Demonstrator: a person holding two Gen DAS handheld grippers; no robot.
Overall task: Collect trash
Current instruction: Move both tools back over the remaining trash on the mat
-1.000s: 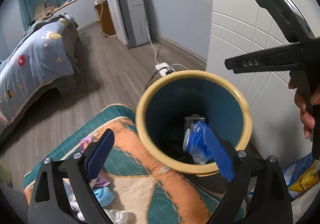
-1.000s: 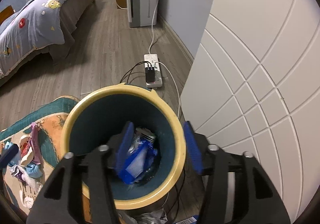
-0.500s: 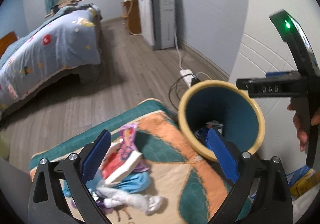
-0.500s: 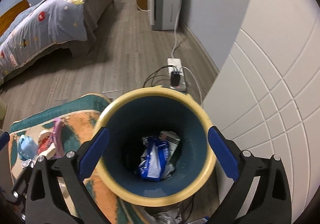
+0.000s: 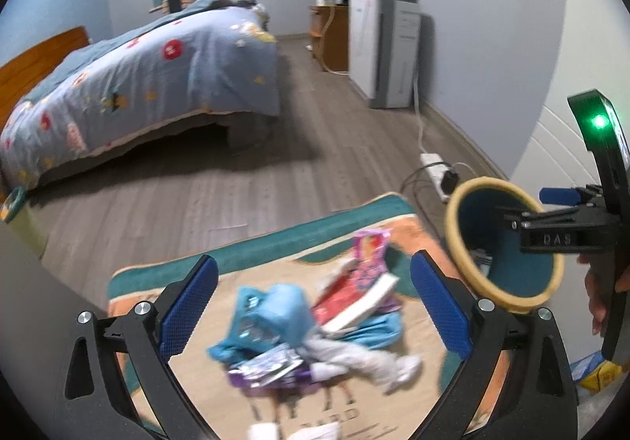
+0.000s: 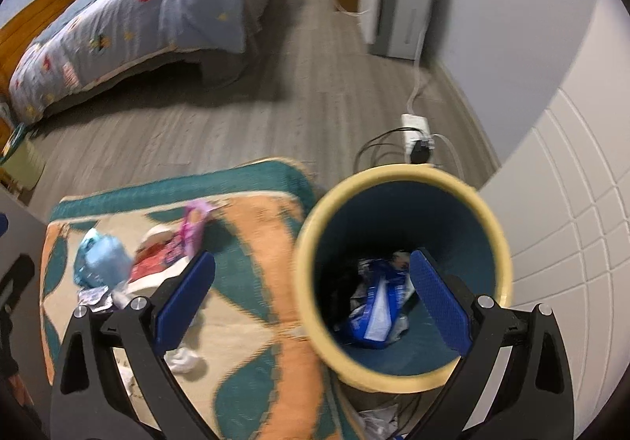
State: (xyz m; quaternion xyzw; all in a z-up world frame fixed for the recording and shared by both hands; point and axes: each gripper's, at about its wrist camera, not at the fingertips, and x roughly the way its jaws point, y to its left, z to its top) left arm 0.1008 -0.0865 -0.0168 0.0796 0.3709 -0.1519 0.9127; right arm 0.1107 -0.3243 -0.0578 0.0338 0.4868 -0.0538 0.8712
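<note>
The left gripper [image 5: 313,306] hung wide open and empty above a heap of wrappers [image 5: 315,326] lying on the patterned rug [image 5: 236,267]. The right gripper [image 6: 311,306] was also spread open, holding nothing, over the yellow-rimmed bin [image 6: 397,180] standing just beside the rug's edge; a blue packet [image 6: 378,306] lay at the bin's bottom

"DAS" embossed on black body of right tongs [image 5: 561,198], seen in left wrist view. Rug [image 5: 346,416] print partly legible: "ARD".
</note>
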